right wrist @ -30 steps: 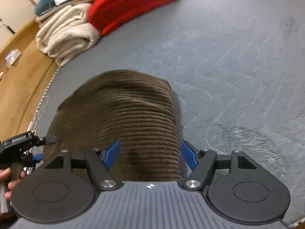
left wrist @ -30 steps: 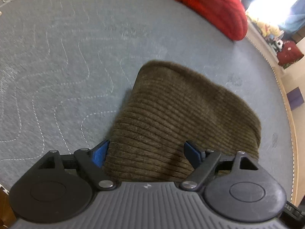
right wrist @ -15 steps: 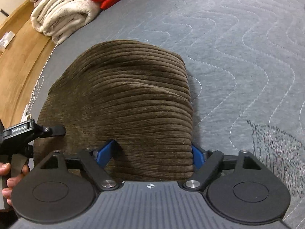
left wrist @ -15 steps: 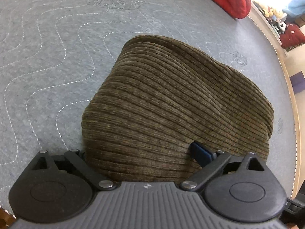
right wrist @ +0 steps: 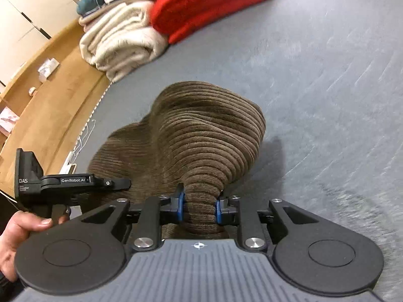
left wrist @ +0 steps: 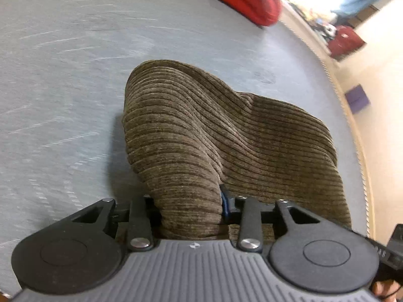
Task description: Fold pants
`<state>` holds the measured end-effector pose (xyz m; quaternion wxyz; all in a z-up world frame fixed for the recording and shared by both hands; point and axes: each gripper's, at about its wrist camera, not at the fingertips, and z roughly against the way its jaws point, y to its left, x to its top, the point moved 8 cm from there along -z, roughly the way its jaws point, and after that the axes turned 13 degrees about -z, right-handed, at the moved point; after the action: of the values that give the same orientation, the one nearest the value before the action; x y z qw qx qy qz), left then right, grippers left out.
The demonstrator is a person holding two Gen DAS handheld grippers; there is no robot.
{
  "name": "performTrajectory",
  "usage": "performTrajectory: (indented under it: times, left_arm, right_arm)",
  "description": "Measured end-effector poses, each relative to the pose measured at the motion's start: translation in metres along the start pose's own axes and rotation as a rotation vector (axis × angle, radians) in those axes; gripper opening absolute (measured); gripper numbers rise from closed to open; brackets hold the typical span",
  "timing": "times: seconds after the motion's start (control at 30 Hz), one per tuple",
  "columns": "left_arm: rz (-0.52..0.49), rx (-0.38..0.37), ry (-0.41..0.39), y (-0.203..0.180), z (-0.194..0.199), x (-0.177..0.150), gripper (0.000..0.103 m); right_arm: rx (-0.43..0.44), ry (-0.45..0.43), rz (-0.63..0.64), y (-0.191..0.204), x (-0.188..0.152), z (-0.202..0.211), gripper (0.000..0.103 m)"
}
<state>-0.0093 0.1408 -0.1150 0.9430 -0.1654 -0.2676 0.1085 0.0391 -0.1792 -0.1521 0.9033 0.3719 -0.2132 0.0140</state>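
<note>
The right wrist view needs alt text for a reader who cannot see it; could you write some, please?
The right gripper pinches a bunched edge of brown corduroy pants on a grey quilted surface. Folded cream and red textiles lie beyond.

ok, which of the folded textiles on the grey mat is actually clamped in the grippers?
The brown corduroy pants. The right gripper and left gripper have both just closed on its near edge. The red blanket and cream blanket lie untouched at the far edge.
</note>
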Motion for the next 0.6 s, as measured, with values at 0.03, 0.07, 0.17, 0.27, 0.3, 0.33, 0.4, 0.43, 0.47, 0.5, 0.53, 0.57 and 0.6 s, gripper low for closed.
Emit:
performTrajectory:
  times: [0.03, 0.07, 0.17, 0.27, 0.3, 0.33, 0.4, 0.43, 0.47, 0.5, 0.53, 0.57, 0.6]
  left_arm:
    - [-0.022, -0.011, -0.003, -0.01, -0.001, 0.001, 0.04]
    - [-0.047, -0.022, -0.007, -0.022, -0.004, 0.001, 0.04]
    - [-0.109, -0.075, -0.032, -0.061, -0.012, 0.004, 0.039]
    - [-0.136, -0.149, -0.07, -0.096, -0.019, 0.009, 0.039]
    - [-0.152, -0.169, -0.086, -0.109, -0.02, 0.011, 0.039]
    - [-0.164, -0.178, -0.099, -0.118, -0.022, 0.011, 0.04]
    - [-0.18, -0.176, -0.12, -0.132, -0.025, 0.014, 0.048]
    - [-0.189, -0.15, -0.118, -0.133, -0.028, 0.013, 0.053]
    - [-0.204, -0.104, -0.108, -0.133, -0.032, 0.012, 0.063]
    - [-0.225, -0.02, -0.09, -0.132, -0.037, 0.008, 0.066]
    - [-0.24, 0.06, -0.076, -0.127, -0.04, 0.007, 0.066]
    - [-0.252, 0.134, -0.061, -0.122, -0.043, 0.007, 0.066]
    - [-0.245, 0.179, -0.048, -0.116, -0.043, 0.005, 0.066]
  right_arm:
    - [-0.001, -0.016, -0.016, -0.008, 0.001, 0.011, 0.023]
    - [-0.004, -0.033, -0.026, -0.014, 0.006, 0.019, 0.023]
    - [-0.012, -0.11, -0.046, -0.034, 0.02, 0.052, 0.022]
    - [-0.02, -0.212, -0.047, -0.052, 0.036, 0.086, 0.023]
    - [-0.031, -0.253, -0.022, -0.055, 0.041, 0.098, 0.023]
    - [-0.039, -0.287, 0.005, -0.058, 0.044, 0.106, 0.023]
    - [-0.069, -0.353, 0.055, -0.063, 0.049, 0.12, 0.023]
    - [-0.103, -0.369, 0.074, -0.068, 0.05, 0.122, 0.024]
    - [-0.166, -0.37, 0.088, -0.075, 0.05, 0.119, 0.029]
    - [-0.258, -0.358, 0.107, -0.085, 0.05, 0.112, 0.034]
    - [-0.345, -0.338, 0.12, -0.095, 0.05, 0.104, 0.04]
    - [-0.448, -0.3, 0.122, -0.108, 0.048, 0.096, 0.041]
    - [-0.52, -0.283, 0.118, -0.118, 0.047, 0.092, 0.041]
